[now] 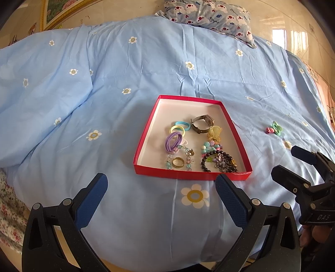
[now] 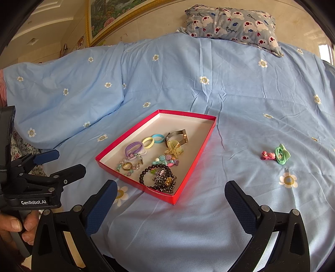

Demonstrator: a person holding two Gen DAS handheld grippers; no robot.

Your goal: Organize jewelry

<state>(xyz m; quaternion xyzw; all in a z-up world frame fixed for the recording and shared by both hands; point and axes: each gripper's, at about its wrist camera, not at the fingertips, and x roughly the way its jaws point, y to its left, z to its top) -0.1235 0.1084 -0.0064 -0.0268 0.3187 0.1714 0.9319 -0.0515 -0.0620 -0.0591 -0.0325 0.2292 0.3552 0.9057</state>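
Note:
A shallow red box (image 1: 144, 134) (image 2: 194, 163) with a white floor lies on the blue bedspread. It holds a metal watch (image 1: 202, 124) (image 2: 178, 136), hair ties (image 1: 178, 130) (image 2: 148, 143), a gold ring (image 1: 178, 162) (image 2: 127, 166), a black bead bracelet (image 1: 209, 161) (image 2: 150, 173) and a chain (image 1: 226, 164) (image 2: 165, 181). Right of the box lie a pink clip (image 1: 269, 130) (image 2: 267, 155) and a green hair tie (image 1: 277, 127) (image 2: 281, 155). My left gripper (image 1: 161, 186) (image 2: 69, 161) stands open just short of the box. My right gripper (image 2: 170, 194) (image 1: 293, 159) is open too, near the box's right corner.
A patterned pillow (image 1: 211, 17) (image 2: 232, 25) lies at the far end of the bed. A framed picture (image 1: 60, 10) (image 2: 113, 16) hangs on the wall at the back left. A floral sheet (image 1: 10, 209) shows at the bed's left edge. A hand (image 2: 14, 228) holds the left gripper.

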